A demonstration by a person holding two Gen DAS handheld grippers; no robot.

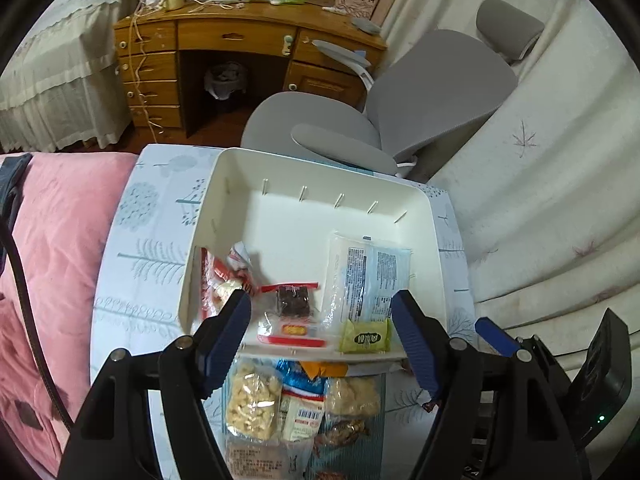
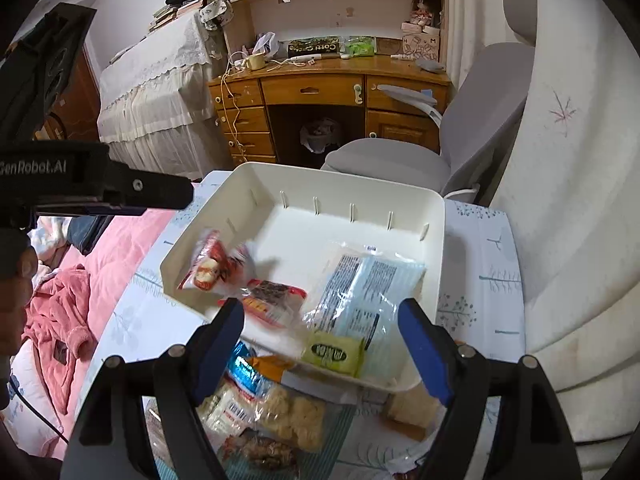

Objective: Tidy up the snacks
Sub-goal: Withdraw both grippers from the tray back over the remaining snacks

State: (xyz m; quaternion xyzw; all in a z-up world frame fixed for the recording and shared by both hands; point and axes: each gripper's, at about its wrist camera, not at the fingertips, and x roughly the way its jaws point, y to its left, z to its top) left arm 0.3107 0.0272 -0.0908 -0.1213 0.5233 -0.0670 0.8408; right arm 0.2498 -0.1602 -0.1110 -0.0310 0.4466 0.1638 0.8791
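A white bin [image 1: 320,172] [image 2: 344,178] stands on a small table with a tree-print cloth. In it lie a red and white snack pack [image 1: 224,280] [image 2: 212,268], a brownie pack with red edges [image 1: 294,304] [image 2: 274,298], a large pale blue pack [image 1: 368,276] [image 2: 360,292] and a small green pack [image 1: 366,338] [image 2: 334,352]. Loose snack packs [image 1: 256,404] [image 2: 288,416] lie in front of the bin. My left gripper [image 1: 322,320] is open and empty above the bin's near edge. My right gripper [image 2: 320,334] is open and empty over the near edge too.
A pink quilt [image 1: 52,260] covers the bed at left. A grey office chair [image 1: 400,100] stands behind the table. A wooden desk [image 1: 240,44] stands further back. A white patterned curtain [image 1: 540,200] hangs at right. The left gripper's body [image 2: 92,184] shows at left in the right wrist view.
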